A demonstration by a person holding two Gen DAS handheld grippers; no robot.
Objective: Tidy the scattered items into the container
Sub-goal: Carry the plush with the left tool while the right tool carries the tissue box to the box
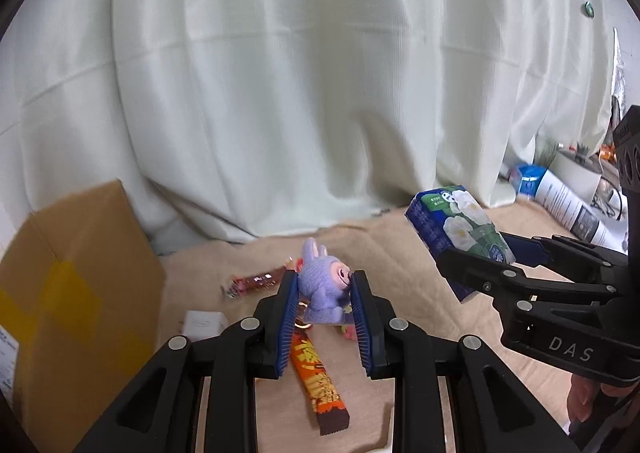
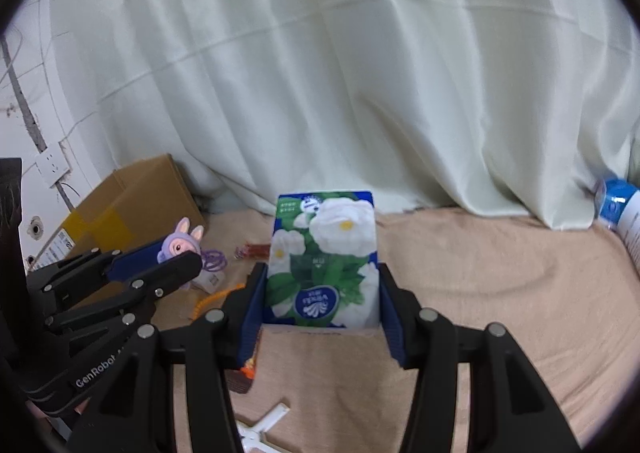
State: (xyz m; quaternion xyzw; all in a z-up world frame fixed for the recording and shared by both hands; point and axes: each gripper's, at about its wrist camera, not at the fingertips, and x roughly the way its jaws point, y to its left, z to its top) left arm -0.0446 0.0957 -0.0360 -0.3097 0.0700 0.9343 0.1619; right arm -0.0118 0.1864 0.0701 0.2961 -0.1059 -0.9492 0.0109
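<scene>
1. The left hand-held gripper is clamped on a small purple plush bunny figure, its blue ribbed pads pressing both sides of the toy, which is lifted clear of the beige cloth-covered surface.
2. The right hand-held gripper grips a blue tissue pack printed with white flowers and green leaves, held upright between its blue pads and raised above the cloth.
3. In the left wrist view the tissue pack sits to the right of the bunny, well apart from it, tilted in the black fingers of the right tool.
4. A brown cardboard box with yellow tape stands at the far left, against the pale draped curtain.
5. On the cloth beneath the left tool lie an orange snack bar wrapper with a dark brown end, a red snack wrapper farther back, and a small white square block to the near left.
6. A blue-and-white bottle lying on its side rests at the far right edge by the curtain.
7. A white wall socket shows on the wall at the left, above the box.
</scene>
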